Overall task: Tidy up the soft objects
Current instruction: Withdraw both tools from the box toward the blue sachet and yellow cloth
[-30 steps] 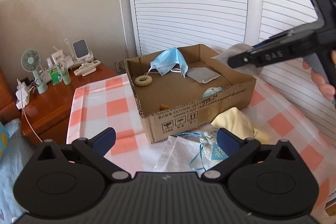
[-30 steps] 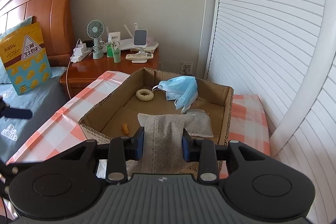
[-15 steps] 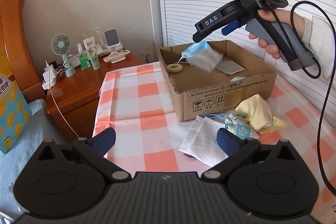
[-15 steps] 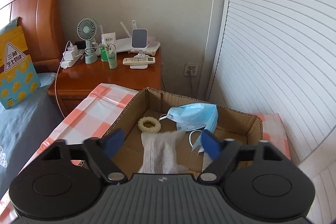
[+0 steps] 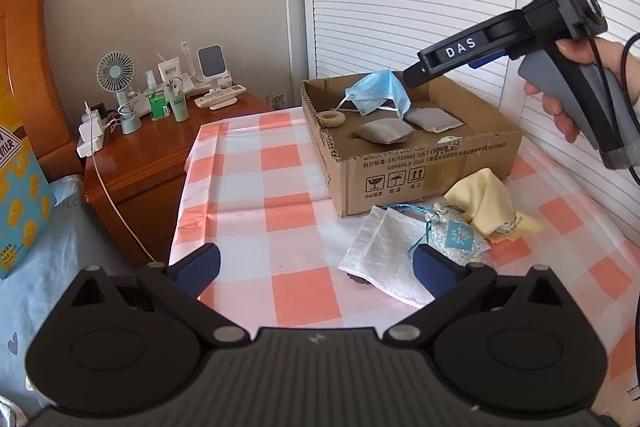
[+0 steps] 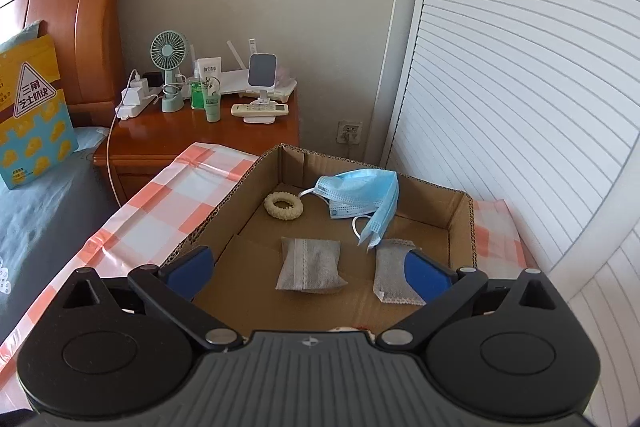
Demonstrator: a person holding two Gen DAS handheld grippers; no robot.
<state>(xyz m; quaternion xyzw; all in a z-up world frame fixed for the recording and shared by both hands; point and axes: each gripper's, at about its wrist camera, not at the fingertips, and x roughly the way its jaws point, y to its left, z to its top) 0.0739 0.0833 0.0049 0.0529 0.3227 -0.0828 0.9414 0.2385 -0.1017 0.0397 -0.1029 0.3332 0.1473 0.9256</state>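
- Two grey pouches lie flat on the floor of the cardboard box (image 6: 460,223): one grey pouch (image 6: 310,265) in the middle and a second grey pouch (image 6: 394,277) just to its right.
- My right gripper (image 6: 308,269) hangs above the box with its jaws wide apart and nothing between them.
- My left gripper (image 5: 316,263) is wide apart too, with nothing in it, low over the checked cloth (image 5: 280,187).
- I see a blue face mask (image 6: 360,199) draped over the back wall of the box, with a white loop hanging down.
- I see a small cream ring (image 6: 284,205) near the back left corner of the box.
- Outside the box, near its front wall, sit a white cloth bag (image 5: 388,255), a little flowered sachet (image 5: 454,235) with a blue string, and a yellow cloth (image 5: 486,205).
- The sachet lies between the white bag and the yellow cloth, touching both.
- Something small and dark peeks out from under the white bag; I cannot tell what it is.
- A green fan (image 6: 170,67) stands on the wooden nightstand (image 6: 200,139) beside the bed.
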